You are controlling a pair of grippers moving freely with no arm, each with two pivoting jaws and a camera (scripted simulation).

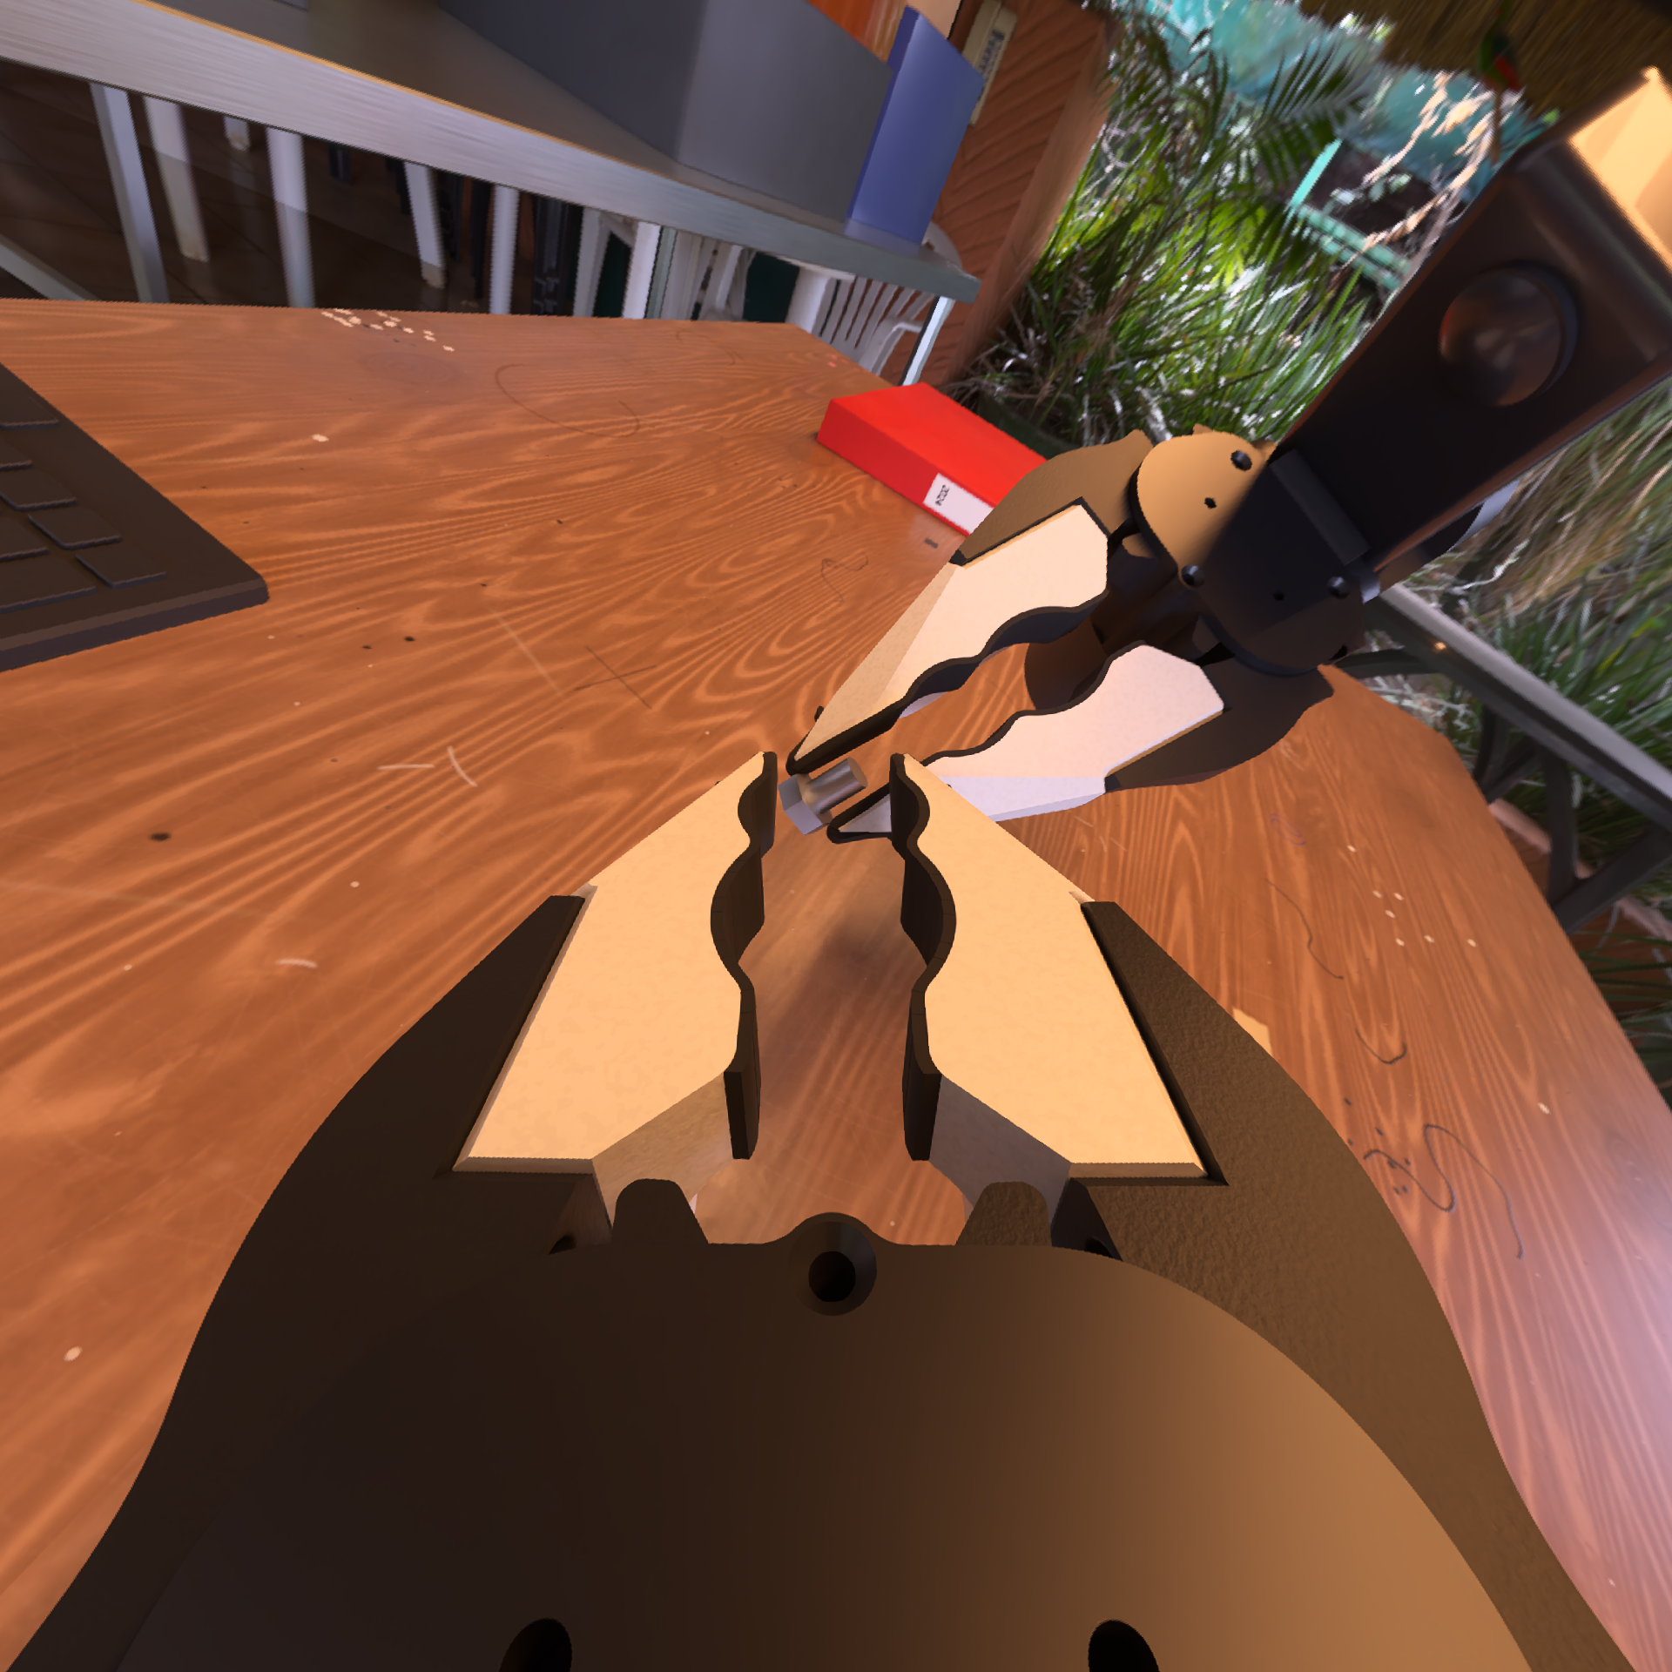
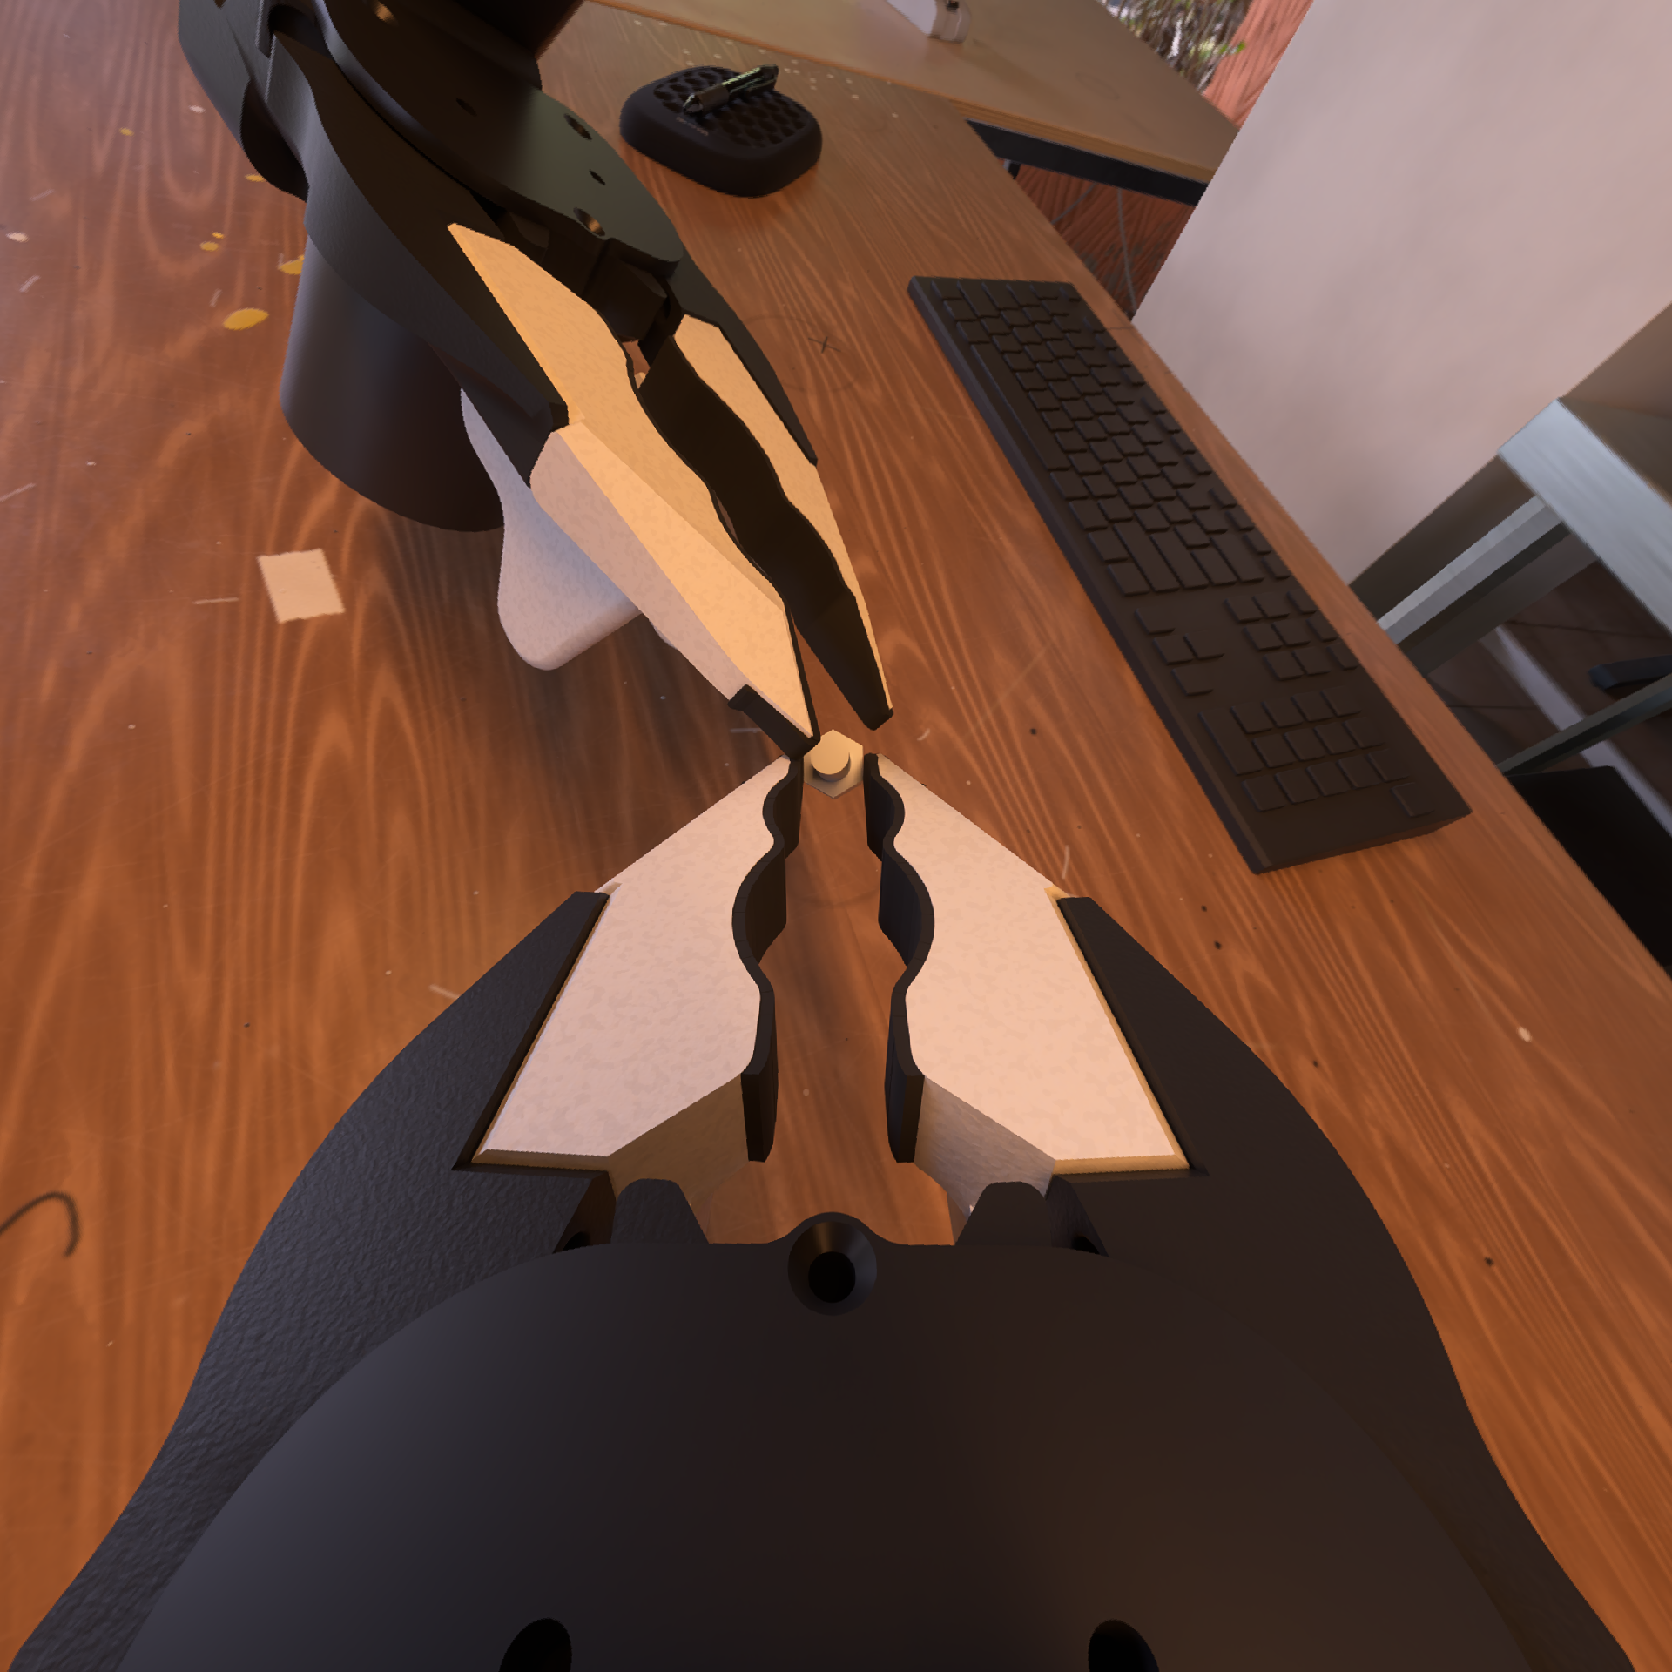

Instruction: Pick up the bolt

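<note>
One bolt [image 1: 819,794], small and grey, sits at the centre of both frames, between the tips of two grippers that meet nose to nose over a wooden desk [image 1: 362,633]. In the left wrist view its long axis runs from lower left to upper right, with the head at the lower left and the short shank pointing up and right toward the right gripper [image 1: 819,796]. In the right wrist view the bolt [image 2: 831,767] is seen end on: a round shank end against a six-sided head, so the shank points back at that camera.

The right gripper [image 2: 832,769] has its fingers at either side of the bolt with a narrow gap; whether they press it I cannot tell. The left gripper [image 1: 832,769] stands narrowly parted, its tips just short of the bolt head, holding nothing.

Only the left wrist view shows one red box [image 1: 923,448] near the desk edge, upper right of centre. Only the right wrist view shows the whole black keyboard [image 2: 1176,552] at the right and one dark perforated pad [image 2: 721,131] at the top.
</note>
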